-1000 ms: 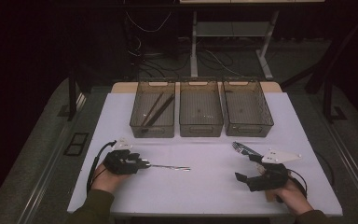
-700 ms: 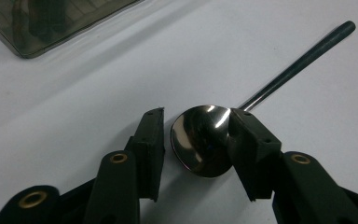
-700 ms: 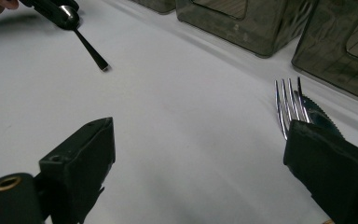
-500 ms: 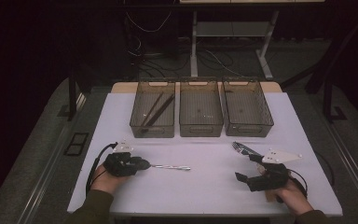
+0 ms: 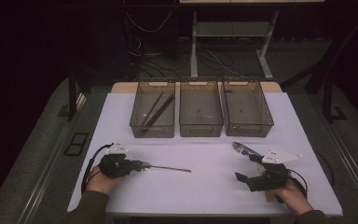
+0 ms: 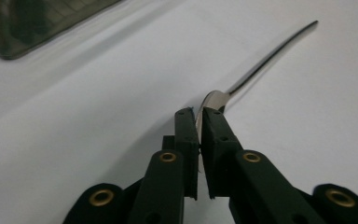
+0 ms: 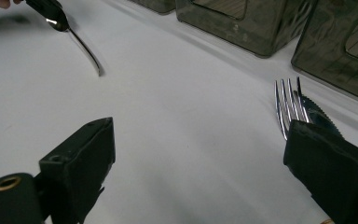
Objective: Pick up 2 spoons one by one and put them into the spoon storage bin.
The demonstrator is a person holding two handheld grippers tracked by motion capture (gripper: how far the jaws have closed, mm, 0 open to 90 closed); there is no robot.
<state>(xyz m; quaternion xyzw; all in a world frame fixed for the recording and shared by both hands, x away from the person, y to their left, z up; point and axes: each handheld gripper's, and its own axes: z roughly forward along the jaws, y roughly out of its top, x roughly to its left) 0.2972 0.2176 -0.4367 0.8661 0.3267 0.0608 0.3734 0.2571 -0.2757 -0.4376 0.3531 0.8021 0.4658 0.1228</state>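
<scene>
A metal spoon (image 5: pixel 168 168) lies on the white table (image 5: pixel 205 191) at the front left, its handle pointing right. My left gripper (image 5: pixel 137 165) is shut on the spoon's bowl. The left gripper view shows the jaws (image 6: pixel 196 112) pinching the bowl edge, having just been closing on it, and the spoon handle (image 6: pixel 261 65) runs away up to the right. My right gripper (image 5: pixel 246 168) stands open at the front right with nothing between its fingers (image 7: pixel 200 135). Just beyond its far jaw lie a fork (image 7: pixel 286 105) and a serrated knife (image 7: pixel 317 112), touching each other.
Three dark see-through bins stand in a row at the back: the left bin (image 5: pixel 151 129) holds dark sticks, while the middle bin (image 5: pixel 200 128) and right bin (image 5: pixel 249 128) look bare. A strip of bare white table separates the two grippers.
The left gripper's jaws have closed onto the spoon's bowl, and the hand shifted slightly. The right gripper, the fork and the knife have not moved.
</scene>
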